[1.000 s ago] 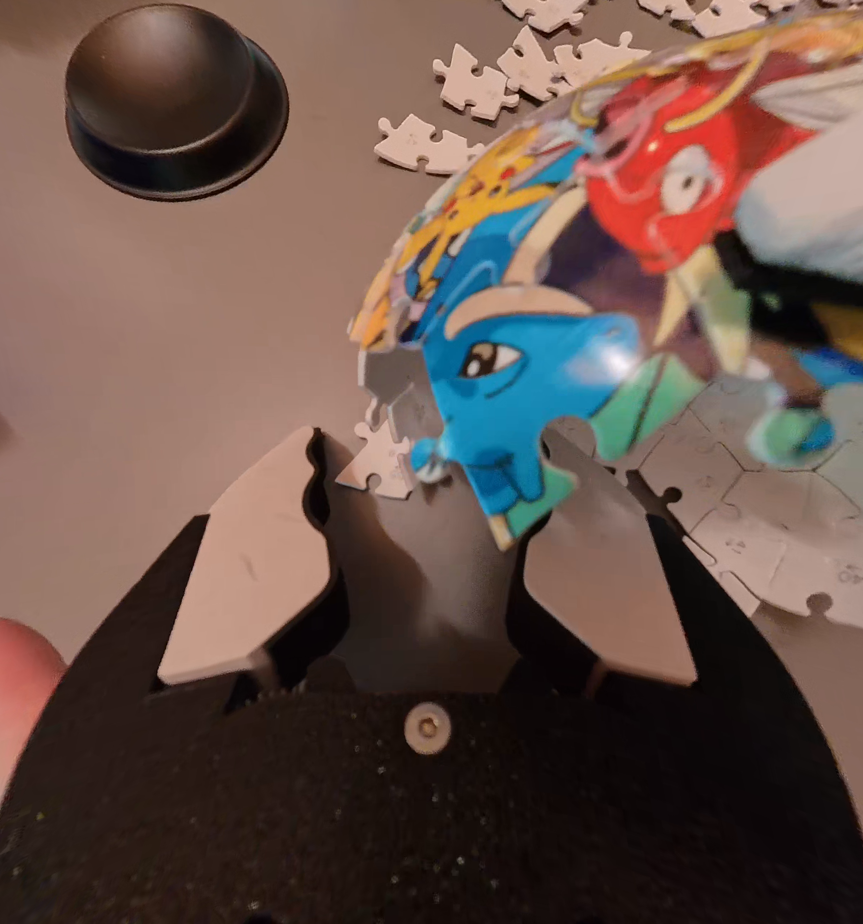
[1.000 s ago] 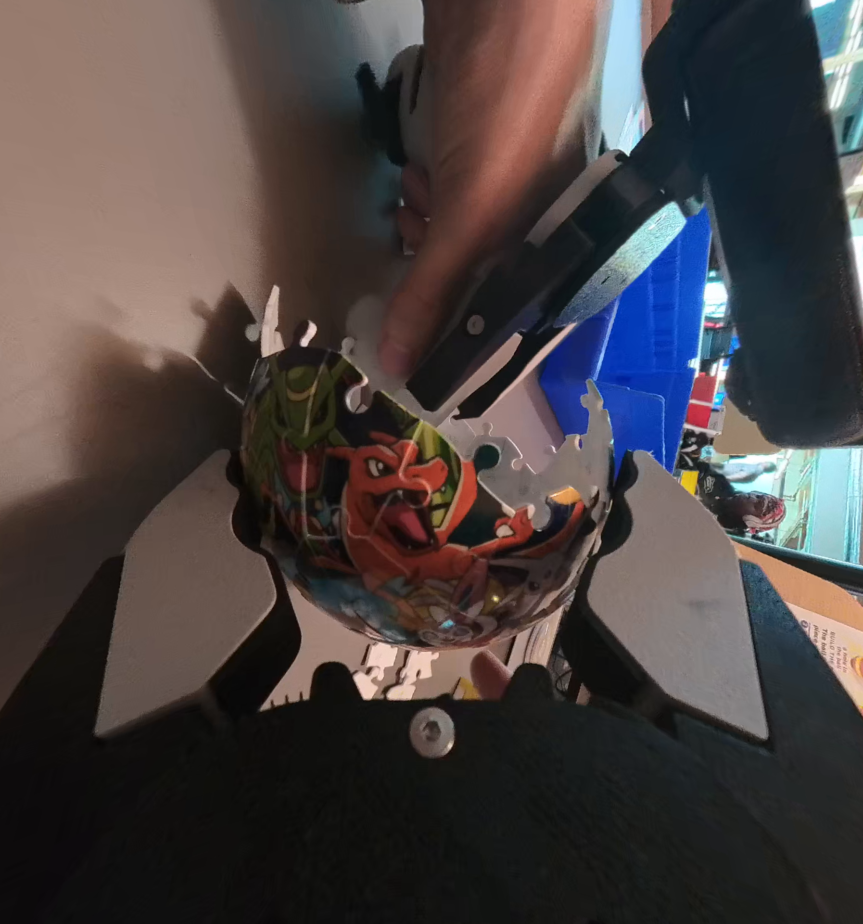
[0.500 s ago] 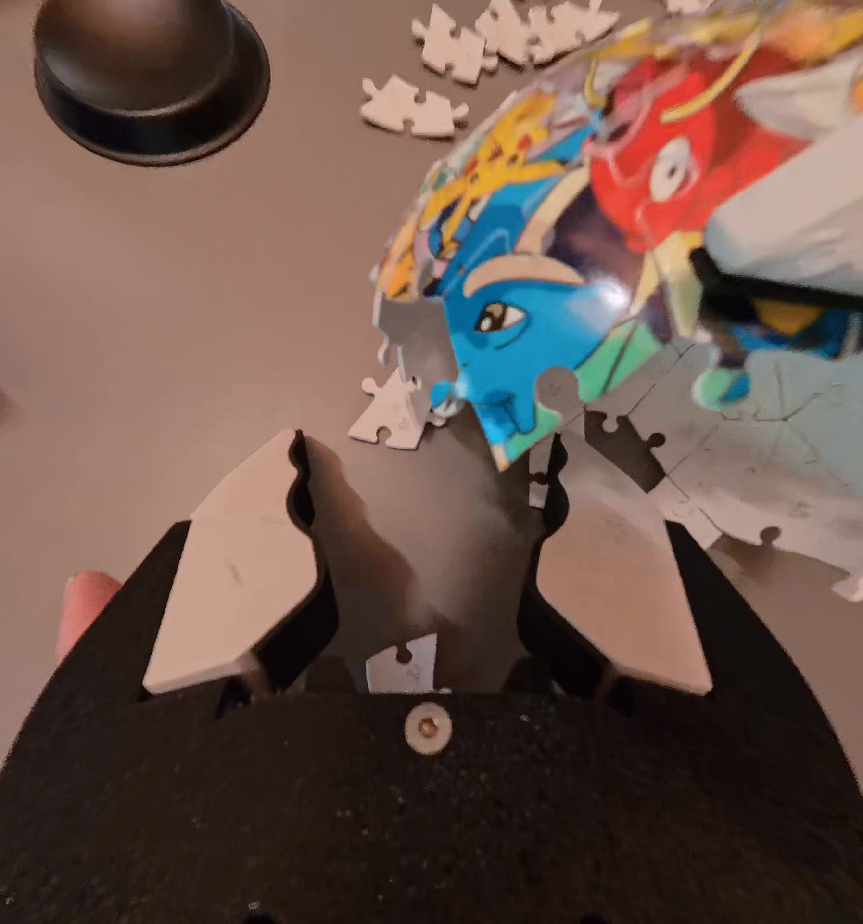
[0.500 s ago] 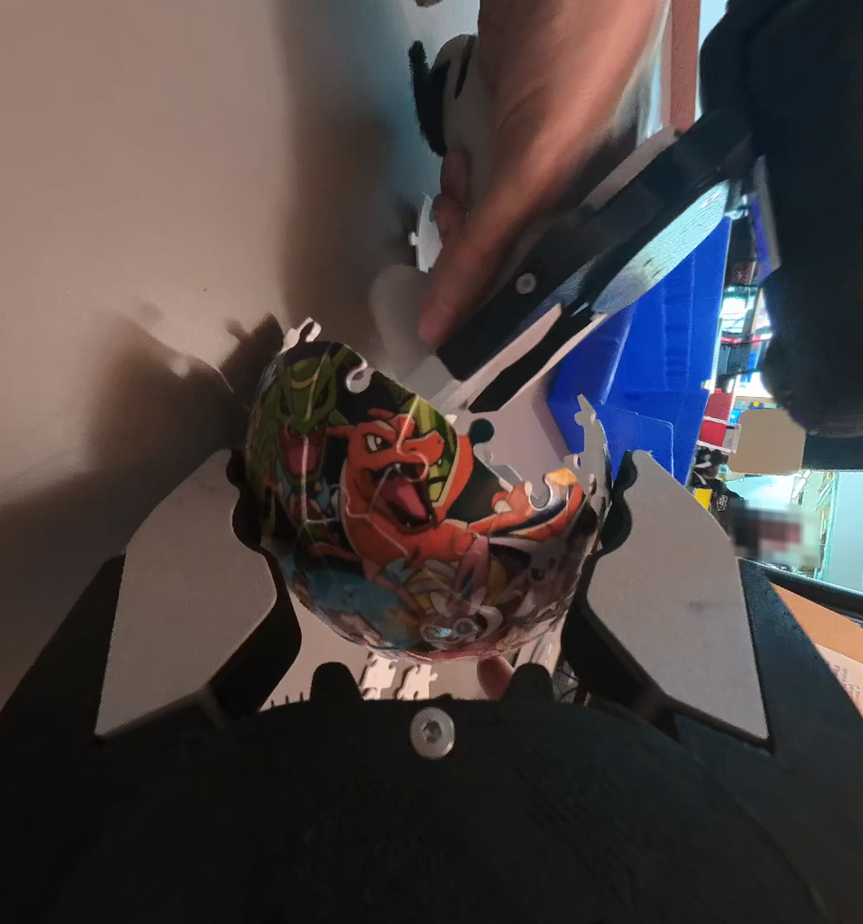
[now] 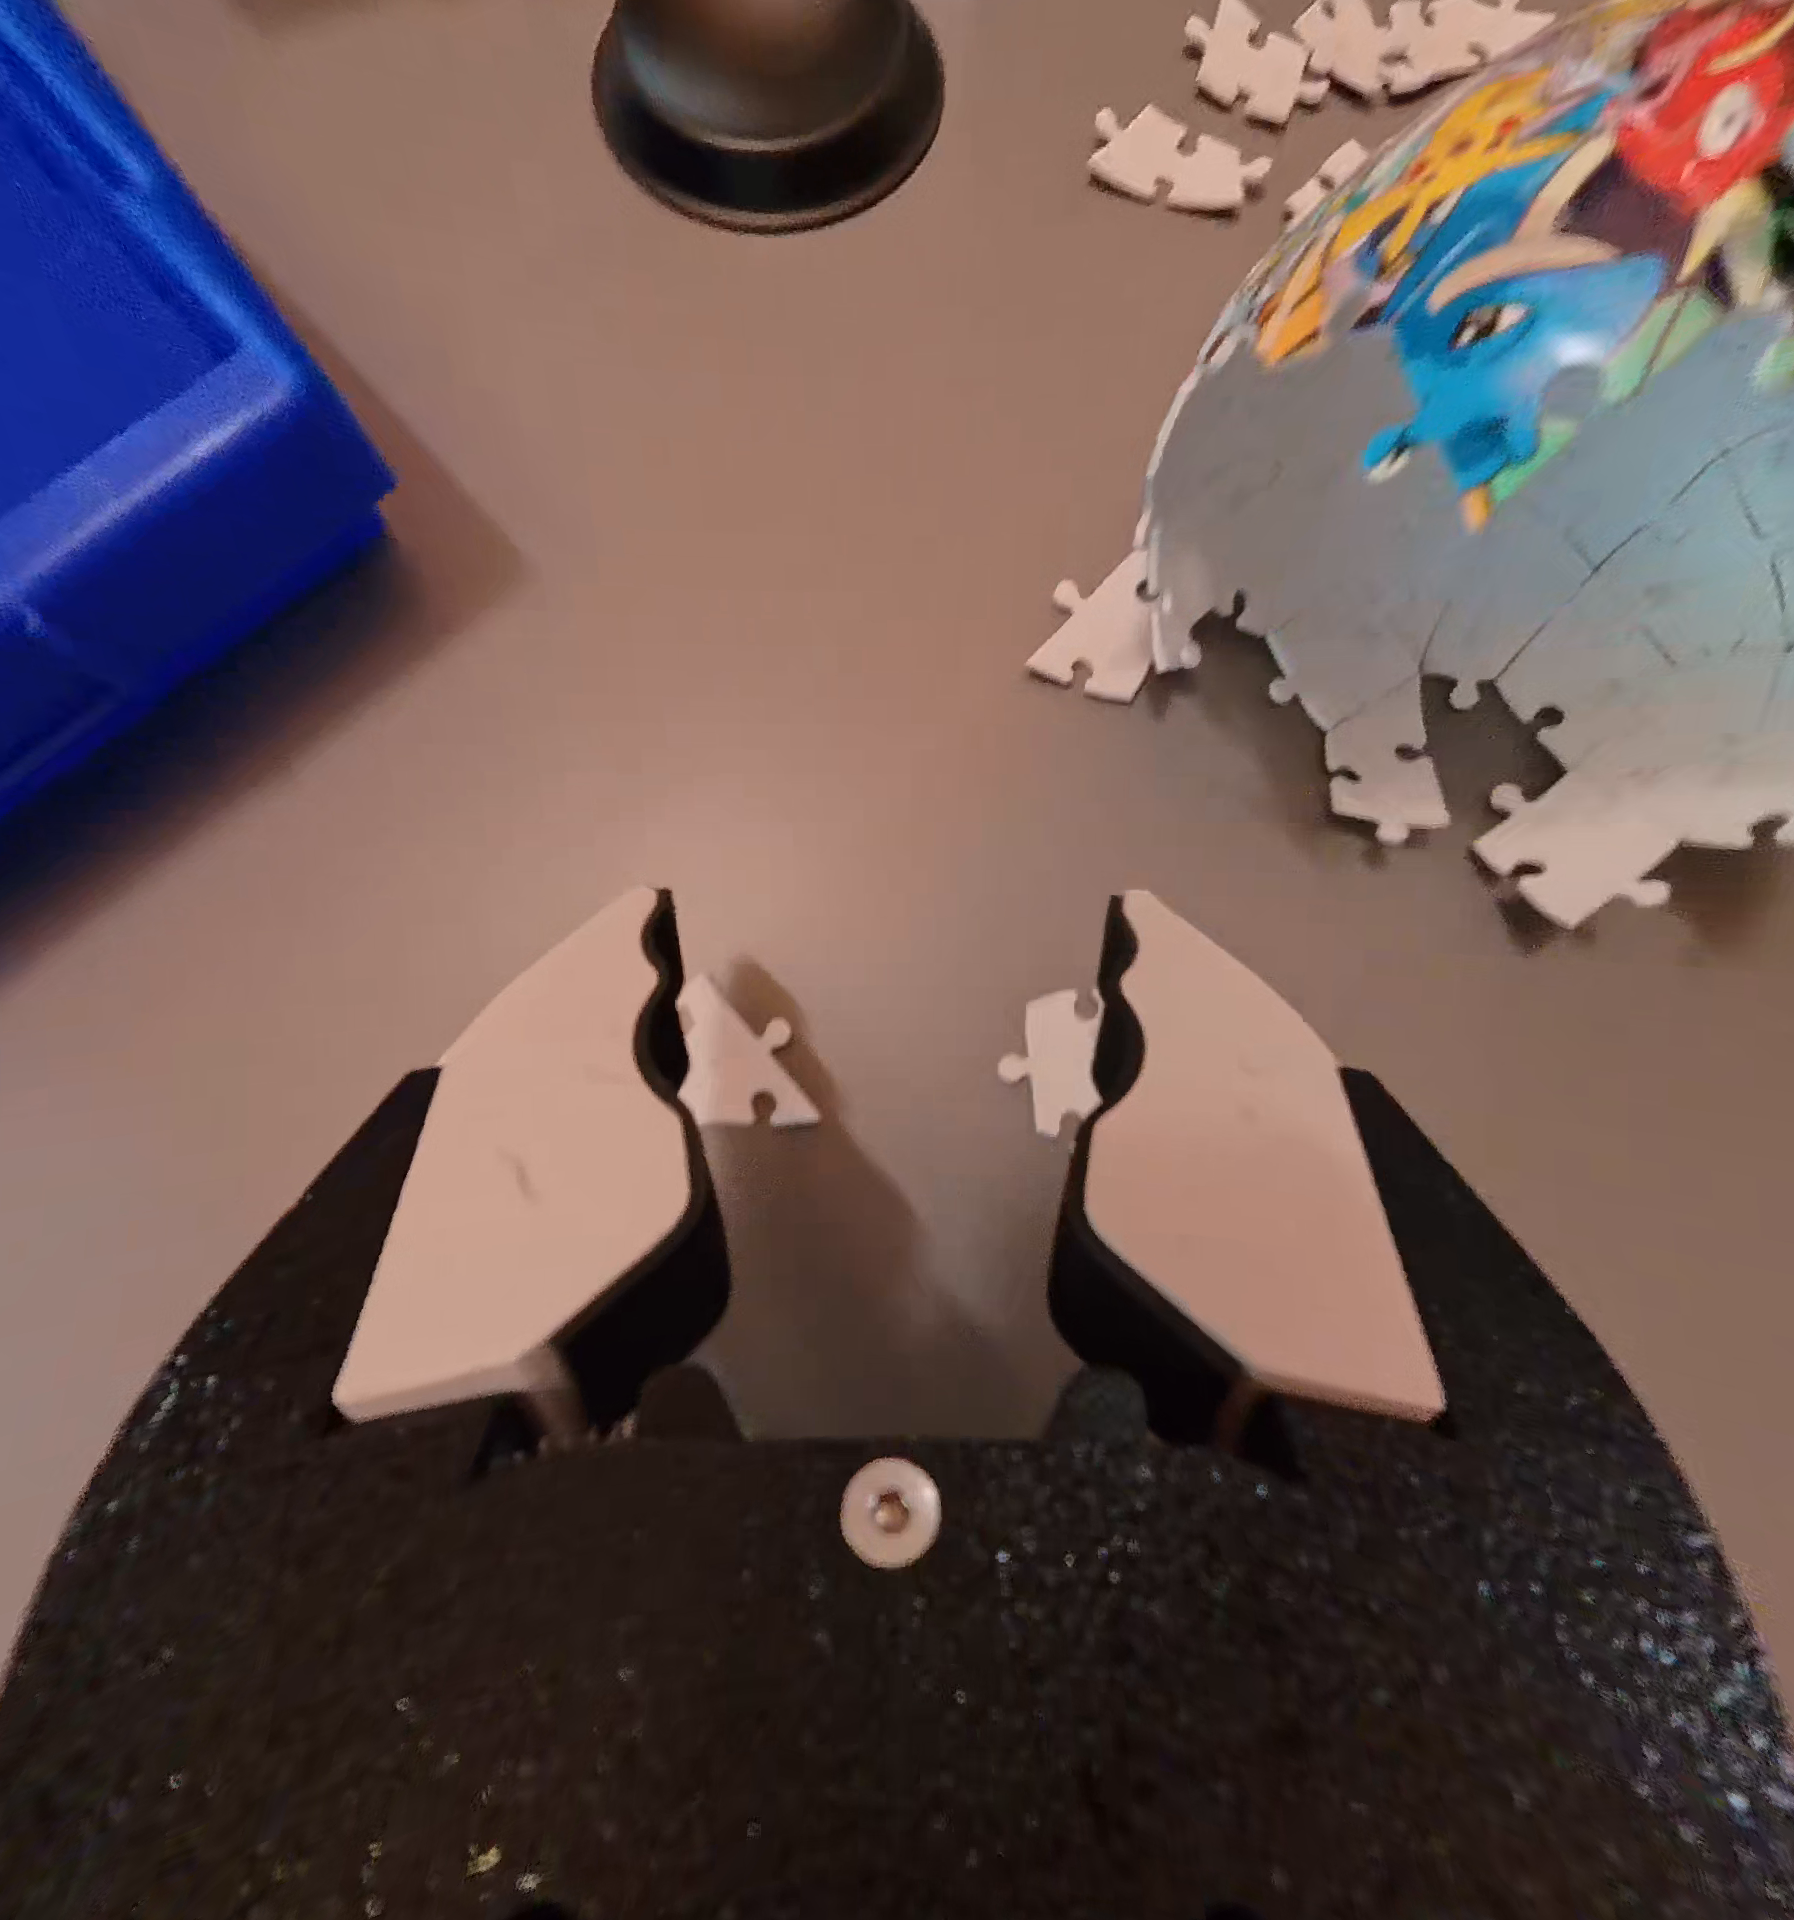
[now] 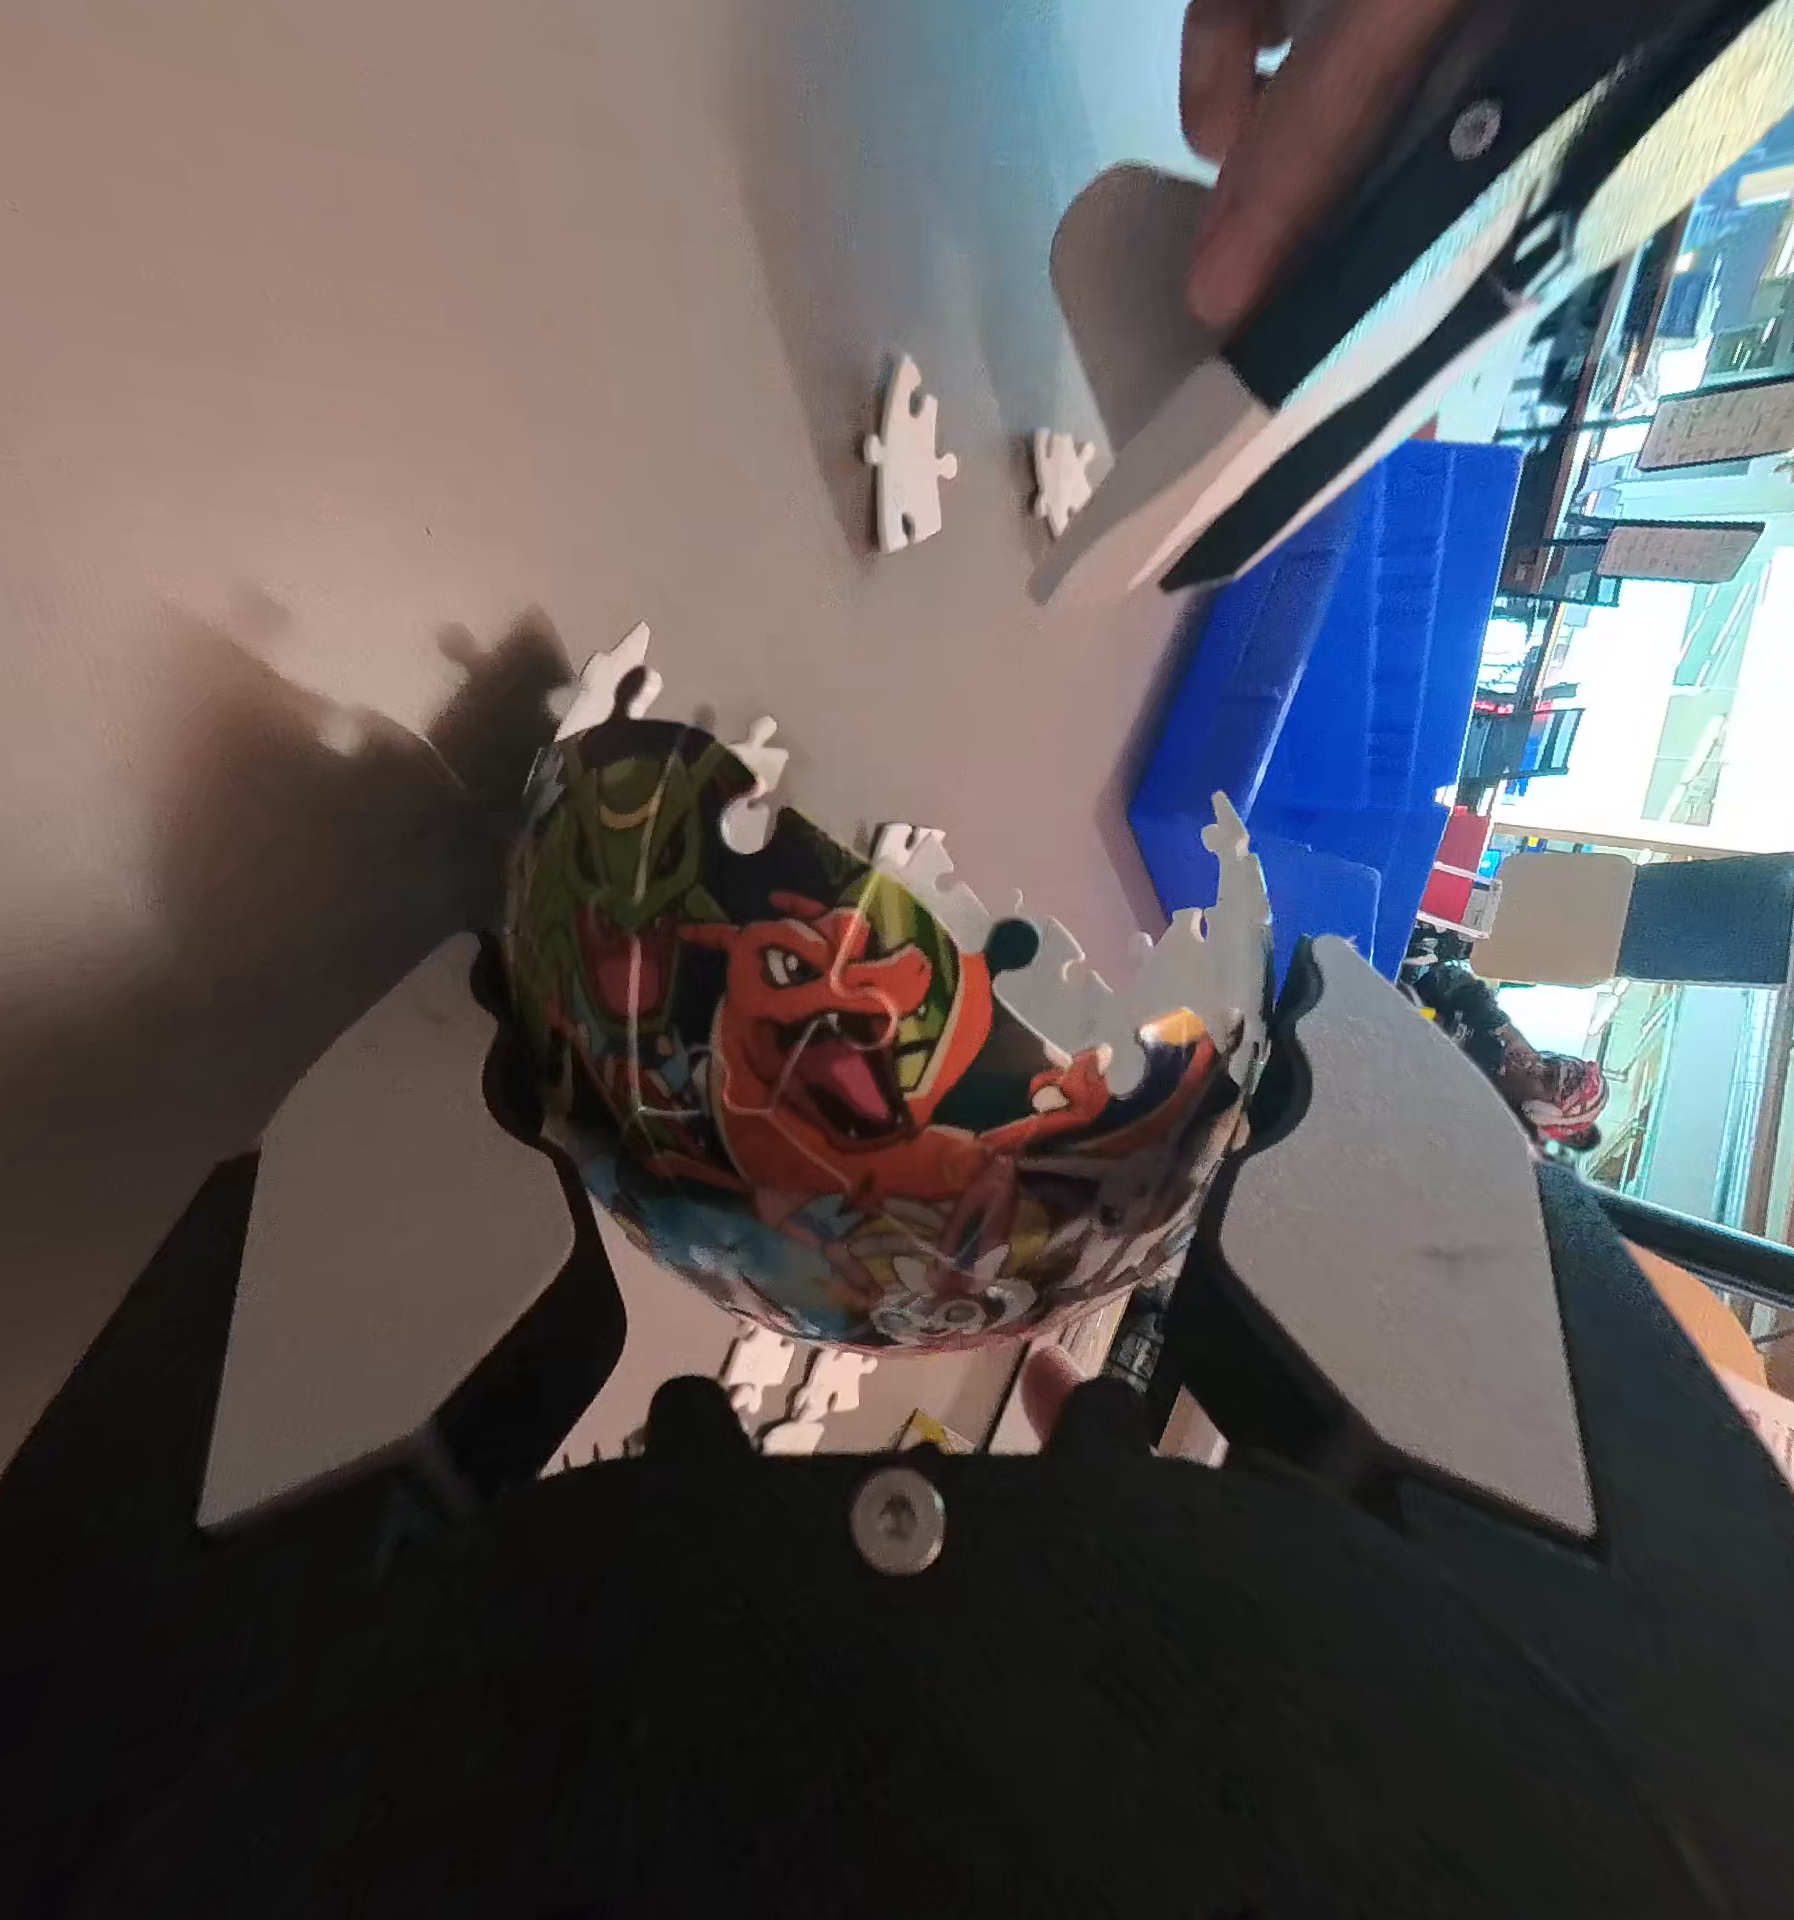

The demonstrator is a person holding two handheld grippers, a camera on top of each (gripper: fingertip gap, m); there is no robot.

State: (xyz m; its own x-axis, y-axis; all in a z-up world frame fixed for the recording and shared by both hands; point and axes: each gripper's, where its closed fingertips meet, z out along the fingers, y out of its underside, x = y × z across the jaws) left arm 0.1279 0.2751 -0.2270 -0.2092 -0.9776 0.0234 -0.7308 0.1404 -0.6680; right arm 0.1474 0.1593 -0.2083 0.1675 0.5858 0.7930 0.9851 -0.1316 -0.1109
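Glossy printed puzzle shell (image 6: 872, 1081); matt smooth table (image 5: 768, 623); shiny plastic bin (image 5: 93, 416).

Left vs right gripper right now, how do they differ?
The left gripper is open and holds nothing; the right gripper is shut on the puzzle ball shell. The left points down at the table, with two loose white pieces between its fingers; the right has the coloured shell wedged between its fingers. Both have grey fingers on a black body.

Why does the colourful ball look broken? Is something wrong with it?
Yes. The puzzle ball held in the right tool is only a partial shell with a jagged, open edge. Loose white pieces lie scattered on the table, and two pieces lie between the open left tool's fingers.
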